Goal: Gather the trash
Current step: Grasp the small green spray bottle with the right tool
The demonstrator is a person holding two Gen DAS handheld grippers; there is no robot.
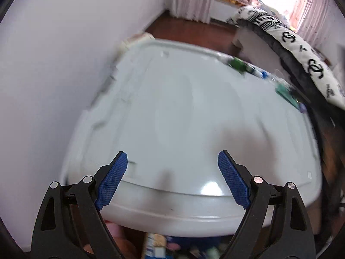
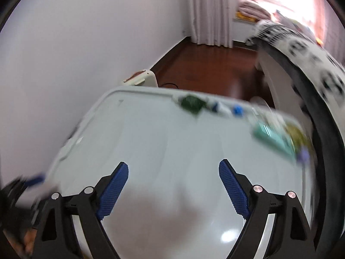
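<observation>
The trash, a dark green wrapper (image 2: 192,104), a blue-capped item (image 2: 237,110) and a teal packet (image 2: 272,139), lies strung along the white table's (image 2: 151,133) far right edge. Both the left gripper (image 1: 172,166) and right gripper (image 2: 173,174) hover spread wide and empty over the table's near side; the right looks nearer.

The trash lies in a loose line along the far right rim of the white tabletop (image 2: 163,142). Farthest along that rim is a dark green crumpled wrapper (image 2: 192,104), lying flat. Just beside it, nearer the tabletop's right corner, sits a small blue piece (image 2: 237,110), blurred. Closer still along the same rim lies a teal flat packet (image 2: 272,139), tilted, with a yellowish-green scrap (image 2: 298,137) touching its outer side.
</observation>
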